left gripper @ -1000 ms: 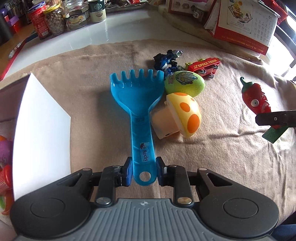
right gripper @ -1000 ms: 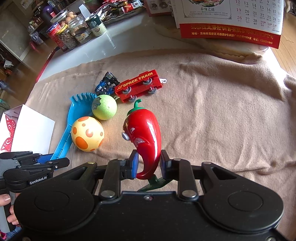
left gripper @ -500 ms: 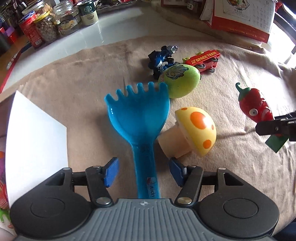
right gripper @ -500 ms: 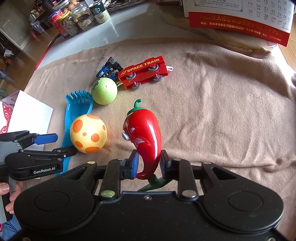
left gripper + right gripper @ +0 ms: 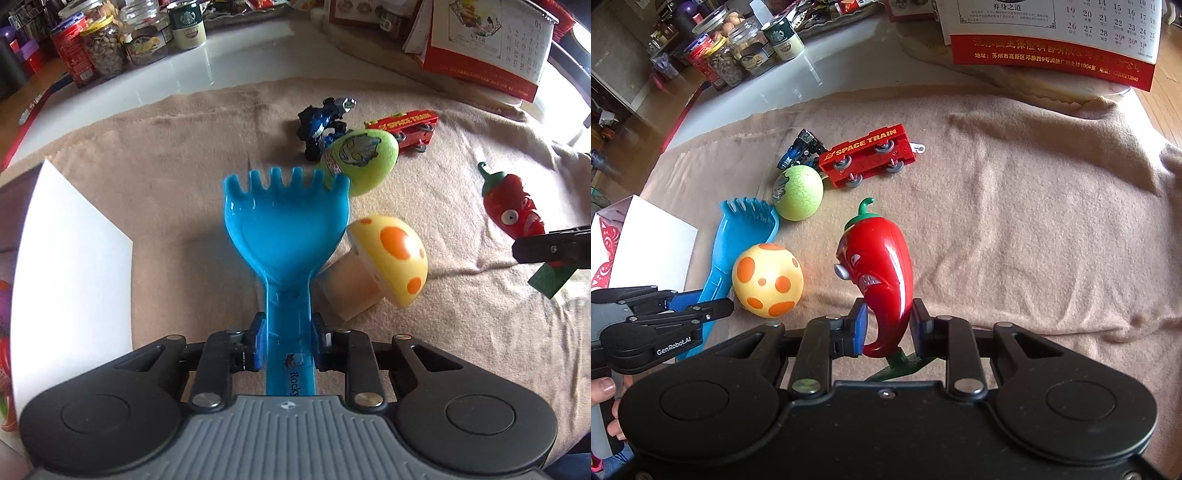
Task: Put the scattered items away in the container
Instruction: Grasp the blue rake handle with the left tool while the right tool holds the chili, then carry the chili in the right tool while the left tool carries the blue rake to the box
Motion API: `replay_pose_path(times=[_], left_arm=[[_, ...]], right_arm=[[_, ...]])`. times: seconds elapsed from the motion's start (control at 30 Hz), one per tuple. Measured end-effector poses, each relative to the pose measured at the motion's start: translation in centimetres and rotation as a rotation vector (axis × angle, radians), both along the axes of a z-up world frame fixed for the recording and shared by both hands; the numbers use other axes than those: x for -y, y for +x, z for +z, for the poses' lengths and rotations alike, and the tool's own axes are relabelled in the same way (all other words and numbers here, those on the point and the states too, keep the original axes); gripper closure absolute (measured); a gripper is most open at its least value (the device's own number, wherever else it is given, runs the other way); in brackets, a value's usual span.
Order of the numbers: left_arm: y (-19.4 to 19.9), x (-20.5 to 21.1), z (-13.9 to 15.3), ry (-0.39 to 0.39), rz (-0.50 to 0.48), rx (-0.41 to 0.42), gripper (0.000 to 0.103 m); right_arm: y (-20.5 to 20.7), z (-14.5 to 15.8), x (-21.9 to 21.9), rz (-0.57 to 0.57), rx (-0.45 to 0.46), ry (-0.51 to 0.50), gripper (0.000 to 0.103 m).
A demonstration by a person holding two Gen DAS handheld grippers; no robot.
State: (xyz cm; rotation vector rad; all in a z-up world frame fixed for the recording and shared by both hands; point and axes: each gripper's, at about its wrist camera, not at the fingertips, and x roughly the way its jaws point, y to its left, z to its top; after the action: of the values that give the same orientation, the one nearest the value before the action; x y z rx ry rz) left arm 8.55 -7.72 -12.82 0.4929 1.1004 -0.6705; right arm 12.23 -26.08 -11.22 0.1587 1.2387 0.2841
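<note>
Half a second ago spread wide, the left gripper (image 5: 287,340) has just closed, now clamping the translucent blue plastic rake (image 5: 286,236)'s handle, while the right gripper (image 5: 888,326) still pinches the red plastic chilli figure (image 5: 877,266).

One rake (image 5: 286,236), mushroom (image 5: 391,258), egg (image 5: 360,160), pepper (image 5: 881,273), train (image 5: 871,155), robot (image 5: 325,123).

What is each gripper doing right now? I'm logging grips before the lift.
Left gripper: jaws have just closed, shut on the blue rake handle.
Right gripper: shut on the red pepper toy.

Black left gripper (image 5: 287,338), blue pads (image 5: 257,341), white "GenRobot.AI" lettering
</note>
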Motion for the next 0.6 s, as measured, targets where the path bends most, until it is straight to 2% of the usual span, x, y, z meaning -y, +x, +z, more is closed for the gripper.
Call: replay_pose_path(times=[0.13,0.6], left_arm=[[-0.3,-0.5,1.3,-0.019,0.001,0.007,0.079],[-2.5,-2.4,4.2,0.004,0.0,0.055,0.079]], right_arm=[[-0.1,0.0,-0.5,0.012,0.003,-0.009,0.077],[-0.5,0.8,-2.1,0.047,0.03,-0.001,0.077]])
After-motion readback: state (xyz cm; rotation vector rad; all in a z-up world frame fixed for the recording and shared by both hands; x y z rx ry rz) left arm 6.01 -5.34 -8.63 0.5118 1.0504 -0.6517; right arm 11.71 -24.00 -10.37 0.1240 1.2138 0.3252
